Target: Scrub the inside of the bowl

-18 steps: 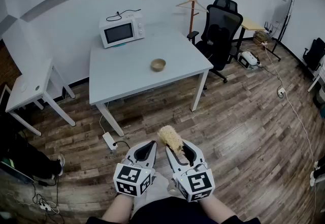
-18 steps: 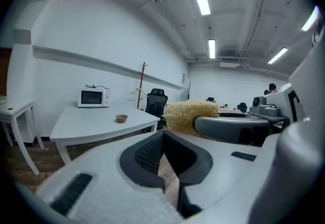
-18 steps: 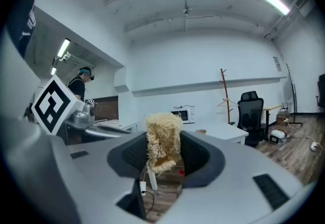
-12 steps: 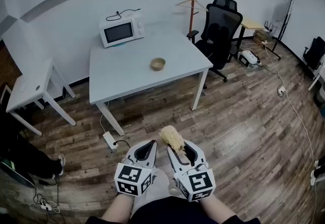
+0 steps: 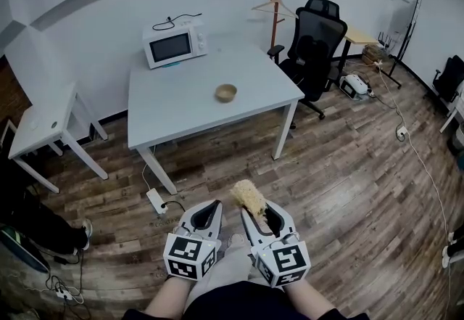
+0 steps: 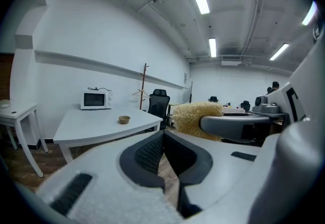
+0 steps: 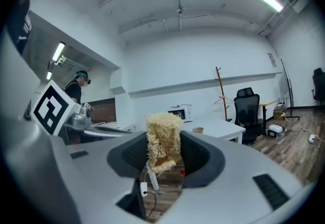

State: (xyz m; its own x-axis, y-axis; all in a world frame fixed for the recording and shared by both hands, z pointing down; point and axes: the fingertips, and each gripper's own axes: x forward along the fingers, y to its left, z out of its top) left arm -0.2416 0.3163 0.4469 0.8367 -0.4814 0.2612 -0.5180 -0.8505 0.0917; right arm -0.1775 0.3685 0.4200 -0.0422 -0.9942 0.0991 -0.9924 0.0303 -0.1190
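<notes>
Status: scrubbing not started. The bowl (image 5: 226, 92) stands on the table (image 5: 181, 112), near the microwave (image 5: 174, 44) and well apart from both tools, which hang low over the wooden floor (image 5: 341, 188).

Left tool (image 5: 210, 207): jaws together, empty.

Right tool (image 5: 259, 212): clamped on a yellow fibrous scrubber (image 5: 247, 197).

Remaining, by judgement: approach the table, steady the bowl, scrub its inside.

No readable brand or label; only square marker patterns on the tools.

The white table (image 5: 181, 109) bears a microwave (image 5: 174, 46) and a bowl (image 5: 226, 92).
</notes>
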